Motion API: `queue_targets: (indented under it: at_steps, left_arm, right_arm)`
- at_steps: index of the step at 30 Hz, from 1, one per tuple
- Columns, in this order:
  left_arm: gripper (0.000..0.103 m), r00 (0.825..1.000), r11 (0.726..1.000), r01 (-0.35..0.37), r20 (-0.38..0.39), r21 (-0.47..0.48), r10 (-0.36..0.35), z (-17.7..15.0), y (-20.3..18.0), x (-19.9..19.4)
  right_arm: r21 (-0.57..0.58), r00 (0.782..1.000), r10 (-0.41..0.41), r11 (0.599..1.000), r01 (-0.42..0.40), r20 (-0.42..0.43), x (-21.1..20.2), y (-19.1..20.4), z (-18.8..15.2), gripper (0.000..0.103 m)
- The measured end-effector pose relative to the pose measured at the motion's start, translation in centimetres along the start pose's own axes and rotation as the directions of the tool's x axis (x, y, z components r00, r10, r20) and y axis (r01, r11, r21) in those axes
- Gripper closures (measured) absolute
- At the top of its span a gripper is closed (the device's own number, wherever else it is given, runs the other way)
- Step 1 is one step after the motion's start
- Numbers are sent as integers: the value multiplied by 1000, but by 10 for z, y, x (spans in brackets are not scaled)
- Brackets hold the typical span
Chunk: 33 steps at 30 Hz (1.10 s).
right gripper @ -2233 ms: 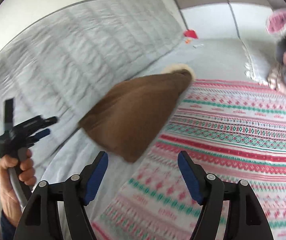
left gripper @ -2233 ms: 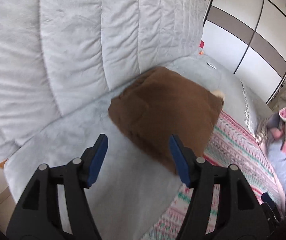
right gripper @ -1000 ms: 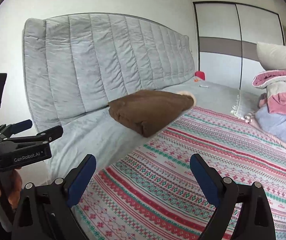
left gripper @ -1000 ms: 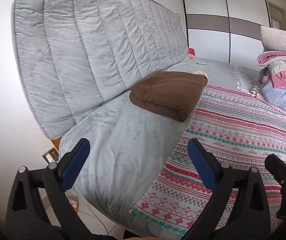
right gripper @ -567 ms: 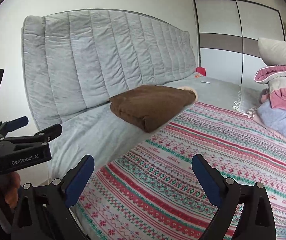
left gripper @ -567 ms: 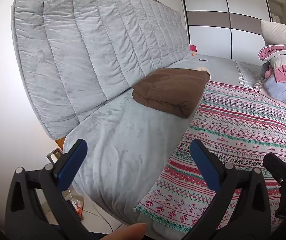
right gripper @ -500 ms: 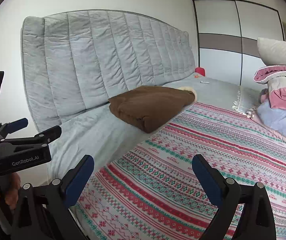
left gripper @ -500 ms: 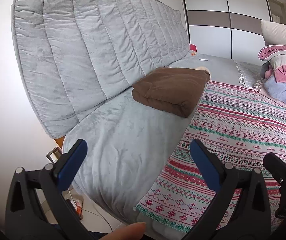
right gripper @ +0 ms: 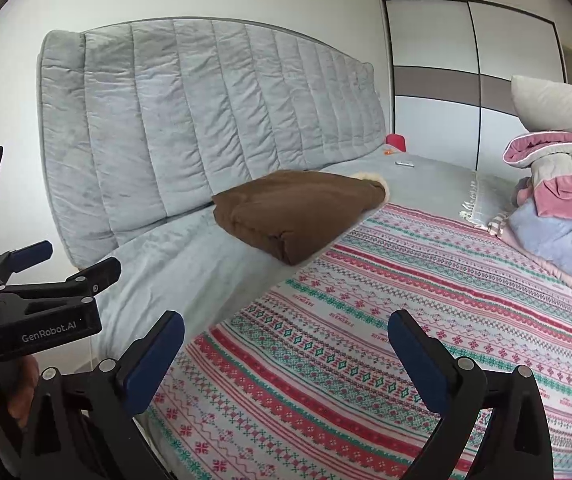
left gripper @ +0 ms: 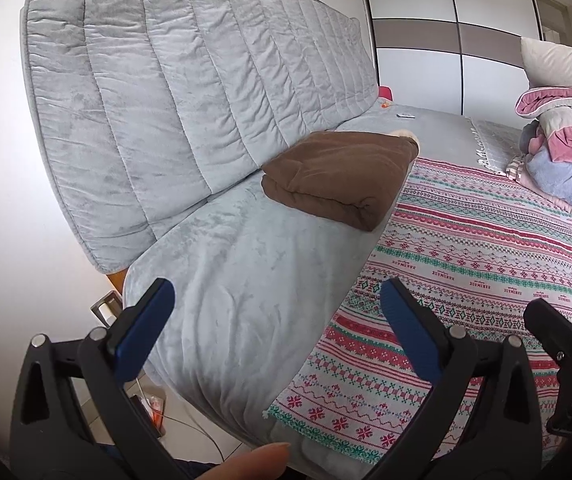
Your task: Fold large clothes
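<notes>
A folded brown garment (left gripper: 337, 178) lies on the grey bed cover by the headboard, with a cream lining showing at its far end; it also shows in the right wrist view (right gripper: 293, 212). My left gripper (left gripper: 274, 312) is open and empty, held back from the bed's near edge, well short of the garment. My right gripper (right gripper: 286, 344) is open and empty above the patterned blanket (right gripper: 405, 320). The left gripper (right gripper: 46, 268) shows at the left of the right wrist view.
A grey quilted headboard (left gripper: 190, 92) stands behind the garment. A pile of pink and grey clothes and a pillow (right gripper: 557, 184) sits at the right. White wardrobe doors (right gripper: 465, 80) stand at the back. A small red object (right gripper: 395, 141) lies at the far end.
Both grippers have pulled back from the folded brown garment, which stays on the bed. In the last half second almost nothing has moved.
</notes>
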<state>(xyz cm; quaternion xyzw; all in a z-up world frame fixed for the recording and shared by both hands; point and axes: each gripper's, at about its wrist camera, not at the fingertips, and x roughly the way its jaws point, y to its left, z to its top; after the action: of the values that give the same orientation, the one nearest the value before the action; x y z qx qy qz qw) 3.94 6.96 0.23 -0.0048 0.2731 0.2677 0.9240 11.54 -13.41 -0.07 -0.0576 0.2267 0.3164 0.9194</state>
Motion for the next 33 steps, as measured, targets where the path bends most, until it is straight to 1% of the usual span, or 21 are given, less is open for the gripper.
queue_targets:
  at_steps: [14,23,33]
  left_arm:
    - [1,1000,1000,0,-10,5,0,-2,-4,1]
    - [1,1000,1000,6,-6,9,-6,-3,-3,3]
    - [1,1000,1000,5,-3,9,-5,-6,-13,-5]
  right_arm:
    - [33,998,-58,998,58,11,-1,-10,2,0]
    - [29,998,-61,998,61,5,-1,-11,2,0]
    - [24,998,-60,998,60,0,0,-11,2,0]
